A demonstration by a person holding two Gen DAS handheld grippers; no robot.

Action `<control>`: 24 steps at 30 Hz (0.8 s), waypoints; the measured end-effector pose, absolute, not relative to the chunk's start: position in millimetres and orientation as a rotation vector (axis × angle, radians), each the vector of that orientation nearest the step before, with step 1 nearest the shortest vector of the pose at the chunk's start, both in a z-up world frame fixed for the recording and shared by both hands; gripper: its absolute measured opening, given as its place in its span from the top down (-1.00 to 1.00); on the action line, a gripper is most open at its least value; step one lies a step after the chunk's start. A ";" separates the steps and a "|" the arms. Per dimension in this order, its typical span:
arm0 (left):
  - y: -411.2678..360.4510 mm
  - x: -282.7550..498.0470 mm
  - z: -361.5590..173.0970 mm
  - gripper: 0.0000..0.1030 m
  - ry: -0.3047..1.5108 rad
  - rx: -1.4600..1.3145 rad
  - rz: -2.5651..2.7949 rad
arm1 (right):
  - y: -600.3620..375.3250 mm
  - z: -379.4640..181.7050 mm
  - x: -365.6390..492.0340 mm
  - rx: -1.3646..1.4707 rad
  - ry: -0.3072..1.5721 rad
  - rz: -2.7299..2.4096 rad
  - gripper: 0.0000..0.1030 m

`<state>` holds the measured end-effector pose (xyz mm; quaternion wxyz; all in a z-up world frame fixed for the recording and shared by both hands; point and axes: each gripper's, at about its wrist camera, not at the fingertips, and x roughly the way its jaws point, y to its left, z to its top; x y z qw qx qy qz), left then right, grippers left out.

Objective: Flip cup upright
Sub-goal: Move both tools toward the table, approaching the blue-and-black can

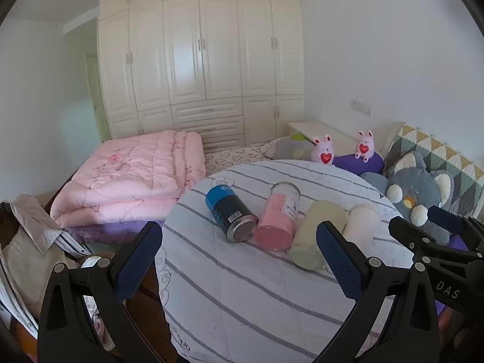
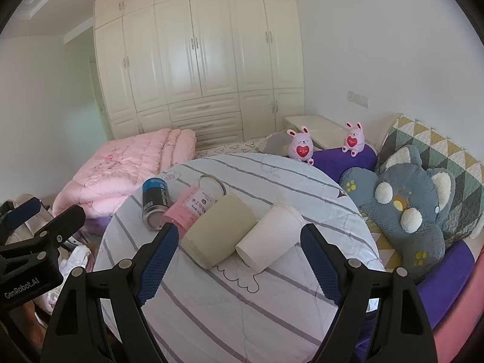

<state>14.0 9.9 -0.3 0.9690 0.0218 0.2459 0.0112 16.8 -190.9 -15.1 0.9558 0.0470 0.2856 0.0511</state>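
Note:
Several cups lie on their sides on a round table with a striped cloth (image 1: 242, 296) (image 2: 242, 308): a blue-and-black can-like cup (image 1: 230, 211) (image 2: 155, 201), a pink cup (image 1: 278, 214) (image 2: 193, 208), a pale green cup (image 1: 314, 236) (image 2: 219, 231) and a white cup (image 1: 361, 224) (image 2: 272, 239). My left gripper (image 1: 239, 248) is open and empty, hovering before the cups. My right gripper (image 2: 239, 248) is open and empty, its fingers framing the green and white cups from the near side. Each gripper shows at the edge of the other view.
A bed behind the table holds a folded pink quilt (image 1: 130, 178), two pink plush toys (image 2: 301, 146), purple pillows and a grey plush (image 2: 408, 208). A cream wardrobe (image 1: 199, 60) fills the back wall. Clothes lie at the left (image 1: 27, 242).

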 end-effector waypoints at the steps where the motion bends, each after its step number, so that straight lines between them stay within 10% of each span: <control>1: 9.7 16.3 1.3 -1.00 0.501 0.045 0.019 | -191.4 -13.8 18.1 0.095 0.582 0.104 -0.63; 24: 1.5 74.7 4.0 -1.00 0.590 0.063 -0.021 | -204.1 -7.8 66.3 0.111 0.637 0.071 -0.63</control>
